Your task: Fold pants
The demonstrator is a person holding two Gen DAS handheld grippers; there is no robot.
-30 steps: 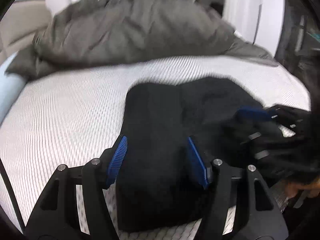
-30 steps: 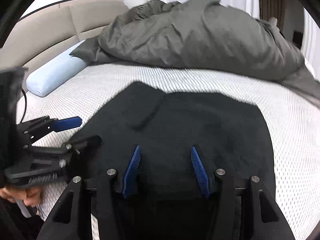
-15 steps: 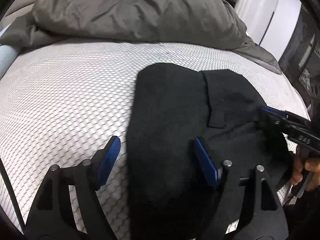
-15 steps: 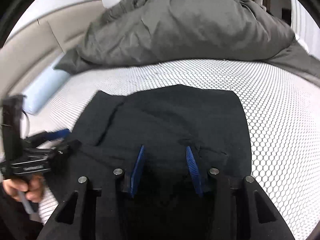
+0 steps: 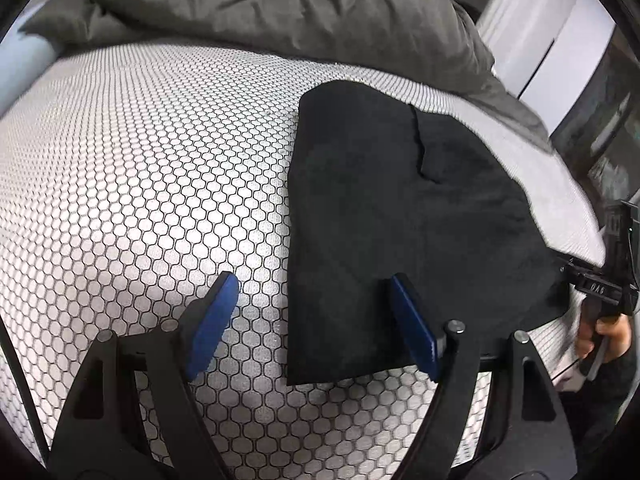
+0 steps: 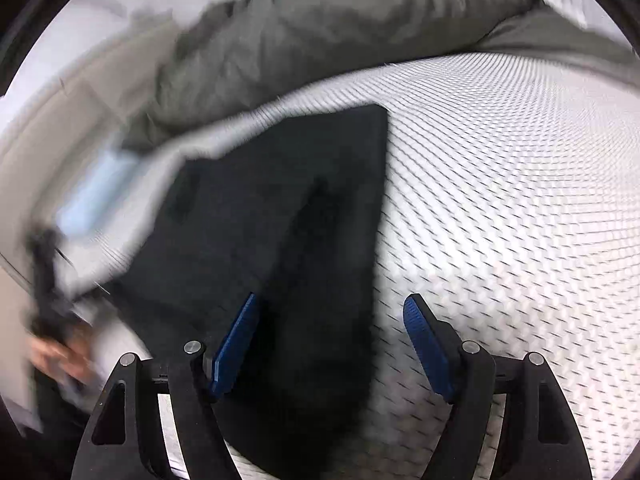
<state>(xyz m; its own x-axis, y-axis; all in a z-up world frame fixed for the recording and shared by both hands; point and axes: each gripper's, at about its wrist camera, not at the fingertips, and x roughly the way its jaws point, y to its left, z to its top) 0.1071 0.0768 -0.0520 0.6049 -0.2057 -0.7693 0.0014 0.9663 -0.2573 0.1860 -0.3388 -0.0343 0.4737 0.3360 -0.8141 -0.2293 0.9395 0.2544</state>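
right view blurred; pants [image 5: 400,208] partly behind gripper pads.

- The left wrist camera sits just behind the left gripper [image 5: 312,320], looks forward and steeply down along its blue fingers [image 5: 212,320], and hangs close over the mattress [image 5: 140,160].
- Ahead of that gripper's right finger lie the folded black pants [image 5: 380,220]; further ahead lies the grey duvet [image 5: 280,4].
- The right wrist camera rides behind the right gripper [image 6: 332,344], tilted down likewise, its picture blurred.
- Both views share pants, mattress and duvet.
- Each camera catches the other gripper at its edge: the right gripper [image 5: 608,280] far right, the left gripper [image 6: 48,304] far left.
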